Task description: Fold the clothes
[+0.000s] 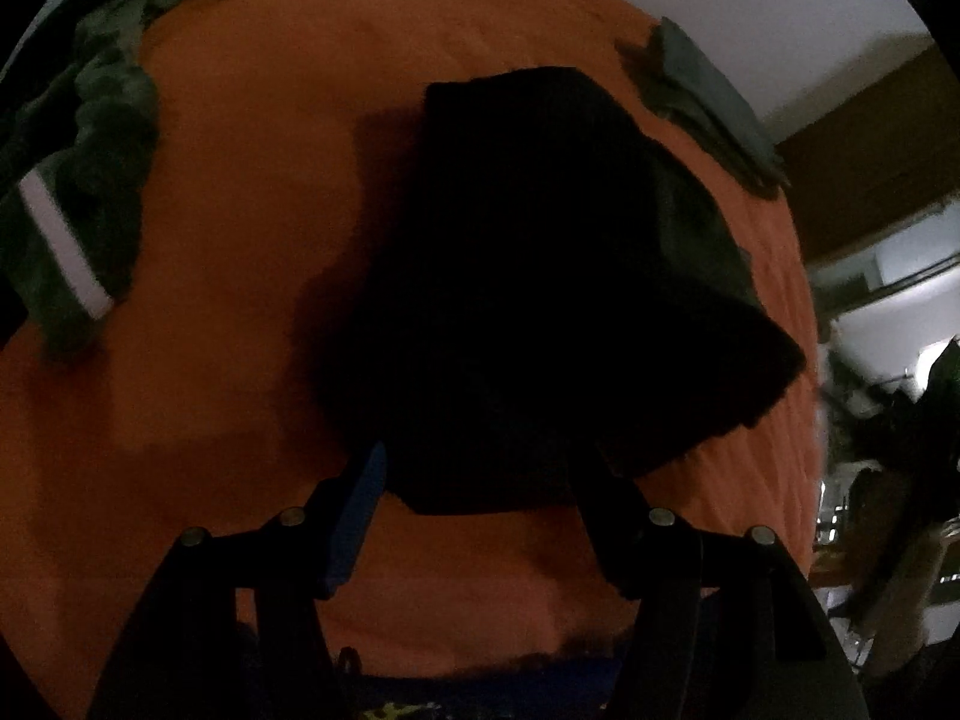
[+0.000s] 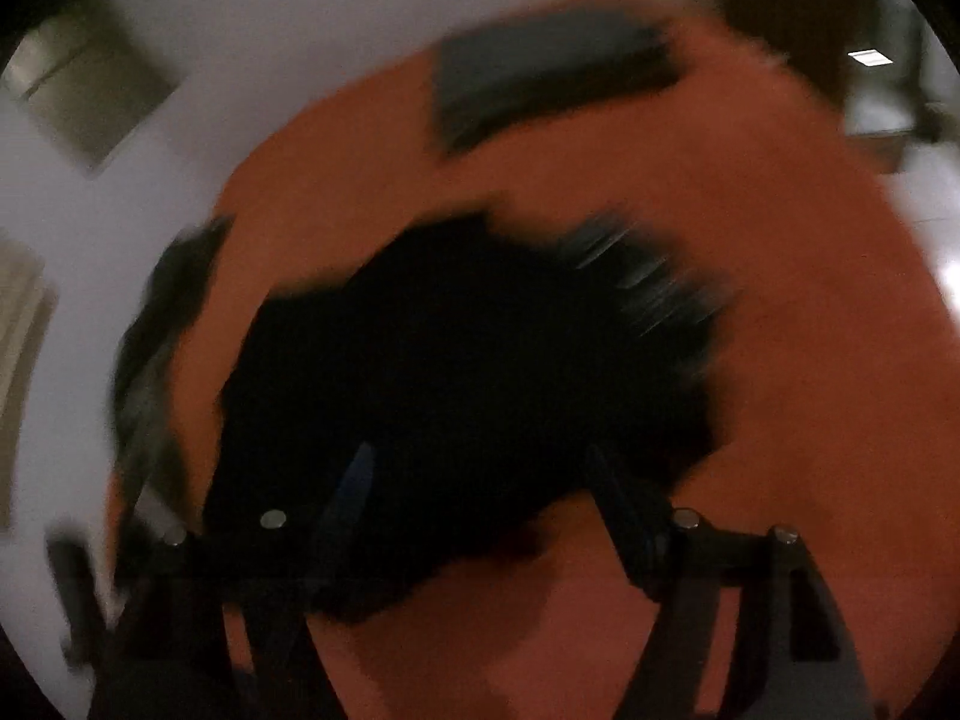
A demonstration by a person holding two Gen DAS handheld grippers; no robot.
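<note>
A black garment point(image 1: 540, 276), folded into a thick bundle, lies in the middle of the orange cover point(image 1: 270, 150). My left gripper point(image 1: 486, 468) is open, its two fingers standing wide on either side of the bundle's near end; I cannot see the pads pressing on it. In the blurred right wrist view the same black garment point(image 2: 468, 360) lies spread on the orange cover point(image 2: 780, 360). Over its near part my right gripper point(image 2: 480, 462) is open, with nothing visibly held.
A folded grey garment point(image 1: 702, 102) lies at the far right edge of the cover, and shows as a grey garment point(image 2: 540, 78) at the back. A crumpled green garment point(image 1: 102, 138) with a white stripe lies at the left. Dark clothes point(image 2: 162, 312) hang over the cover's left edge.
</note>
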